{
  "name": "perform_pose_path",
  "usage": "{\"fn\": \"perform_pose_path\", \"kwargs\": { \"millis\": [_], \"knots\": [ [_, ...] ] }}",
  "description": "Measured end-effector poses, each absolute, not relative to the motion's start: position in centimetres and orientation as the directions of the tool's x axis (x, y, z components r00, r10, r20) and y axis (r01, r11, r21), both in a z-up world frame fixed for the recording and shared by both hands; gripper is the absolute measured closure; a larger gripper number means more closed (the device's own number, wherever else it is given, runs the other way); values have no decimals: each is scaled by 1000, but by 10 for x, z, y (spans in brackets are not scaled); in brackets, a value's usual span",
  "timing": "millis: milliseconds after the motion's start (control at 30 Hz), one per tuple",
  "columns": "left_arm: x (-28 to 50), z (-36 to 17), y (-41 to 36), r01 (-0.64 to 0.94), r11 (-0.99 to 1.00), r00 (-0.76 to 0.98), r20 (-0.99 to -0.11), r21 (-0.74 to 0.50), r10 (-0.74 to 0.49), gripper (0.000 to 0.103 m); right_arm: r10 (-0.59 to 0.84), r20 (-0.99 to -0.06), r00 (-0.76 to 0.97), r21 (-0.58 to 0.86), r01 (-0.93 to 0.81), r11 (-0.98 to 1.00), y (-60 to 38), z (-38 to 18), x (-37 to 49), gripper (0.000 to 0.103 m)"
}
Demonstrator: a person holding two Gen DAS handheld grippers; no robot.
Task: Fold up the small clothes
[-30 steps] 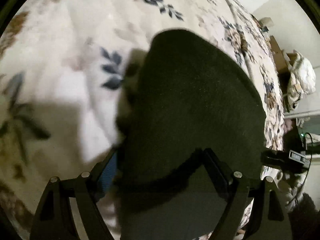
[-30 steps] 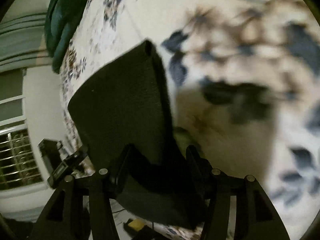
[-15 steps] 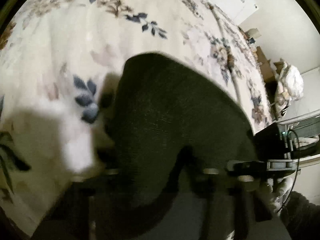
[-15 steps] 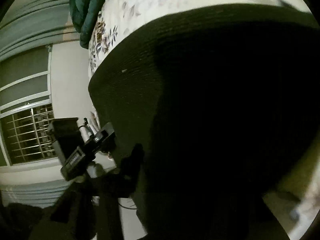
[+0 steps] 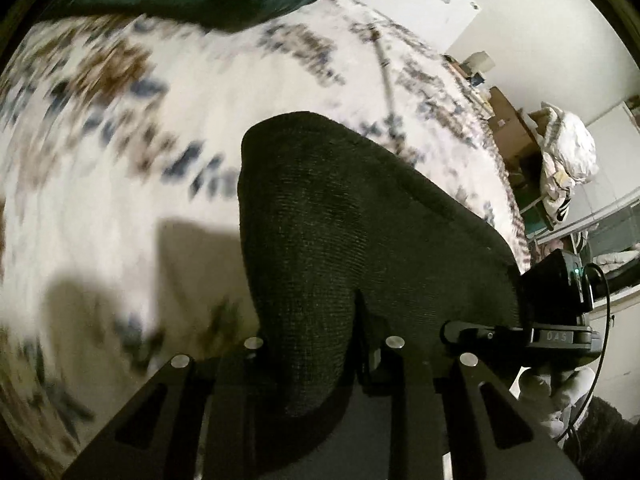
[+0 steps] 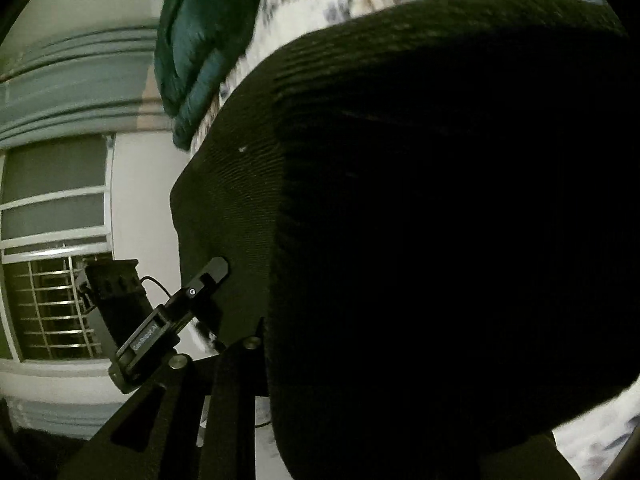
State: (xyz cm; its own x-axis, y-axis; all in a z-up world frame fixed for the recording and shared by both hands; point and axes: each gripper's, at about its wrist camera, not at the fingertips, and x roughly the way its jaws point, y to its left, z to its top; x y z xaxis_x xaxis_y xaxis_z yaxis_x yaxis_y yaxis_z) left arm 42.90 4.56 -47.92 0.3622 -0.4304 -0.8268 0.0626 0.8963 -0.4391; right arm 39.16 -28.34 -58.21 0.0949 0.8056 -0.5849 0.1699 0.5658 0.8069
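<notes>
Left wrist view shows the left tongs (image 5: 320, 344) clamped on the black knitted garment (image 5: 360, 220) above the floral bedsheet (image 5: 100, 208) — right wrist view shows the right tongs (image 6: 280, 344) gripping it too, cloth filling that frame — both pairs having just closed.

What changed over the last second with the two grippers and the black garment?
Both grippers closed on the near edge of the black garment: the left gripper and the right gripper, whose far finger the cloth hides, now pinch it and have lifted it off the floral bedspread. Unchanged: the green quilt at the far end of the bed.
</notes>
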Motion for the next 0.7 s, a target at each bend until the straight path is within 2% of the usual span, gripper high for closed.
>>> {"fn": "perform_pose_path", "kwargs": {
  "millis": [267, 533, 600, 633, 700],
  "knots": [
    [548, -473, 0, 123, 890, 383, -807, -439, -451, 82, 768, -617, 173, 787, 166, 594, -340, -562, 503, 80],
    [632, -523, -30, 104, 928, 337, -866, -357, -371, 74, 704, -701, 111, 710, 204, 674, -360, -606, 604, 79],
    [645, -542, -36, 96, 945, 301, -896, -312, -326, 72, 654, -753, 75, 654, 199, 730, -362, -615, 613, 72],
    [649, -547, -37, 91, 953, 292, -907, -290, -304, 67, 634, -770, 69, 634, 196, 748, -361, -616, 614, 70],
    [648, -549, -38, 90, 958, 301, -909, -272, -287, 63, 592, -804, 59, 590, 203, 782, -368, -616, 615, 58]
  ]
}}
